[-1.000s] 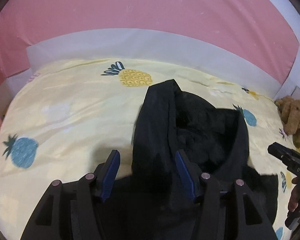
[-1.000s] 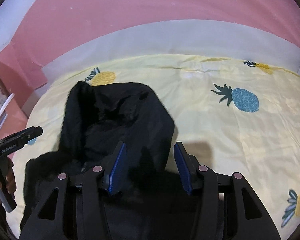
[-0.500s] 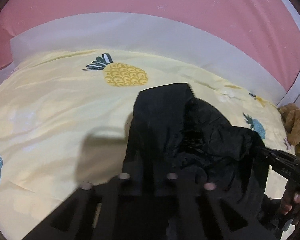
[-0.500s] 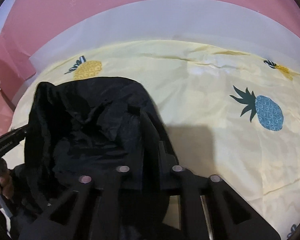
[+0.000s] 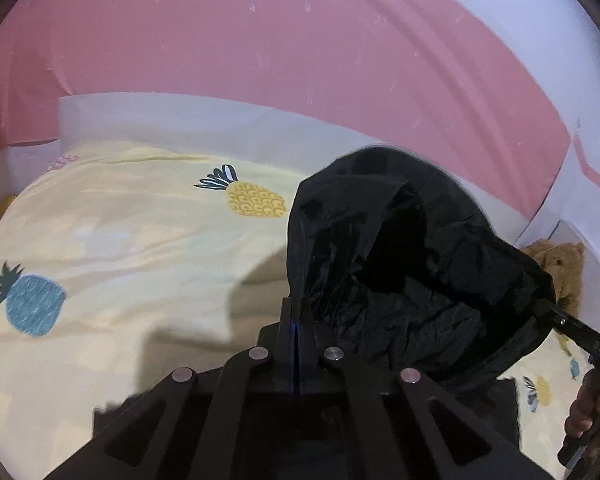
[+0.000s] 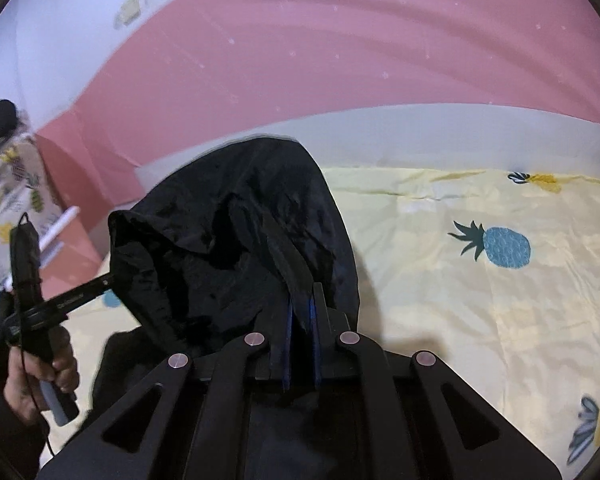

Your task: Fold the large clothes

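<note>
Bed [image 5: 120, 248] first: its yellow pineapple-print cover fills the lower half of both views, with a pink wall [image 5: 260, 48] behind it and a pale headboard band between the two. Next in size is the black garment [image 5: 400, 264], a large, slightly shiny piece of clothing that is raised off the bed and hangs bunched between the two tools, its upper edge standing above the cover and its lower part trailing down toward the near edge of the frame. No flat fold shows anywhere on it; the cloth is crumpled, creased and open like a pouch, so as far as I can judge the folding is at an early stage: the piece is gripped and lifted, but spreading it smooth, bringing sides or sleeves in and doubling it over all seem left to do. A brown stuffed toy [image 5: 560, 268] sits at the far right of the bed, apart from the work. Left tongs [image 5: 296, 312] are pressed together on a fold of the black cloth at its left edge, the blue pads nearly meeting. Right tongs [image 6: 300, 308] likewise pinch a ridge of the fabric between their blue pads; in the left view their tip meets the garment's right edge.
</note>
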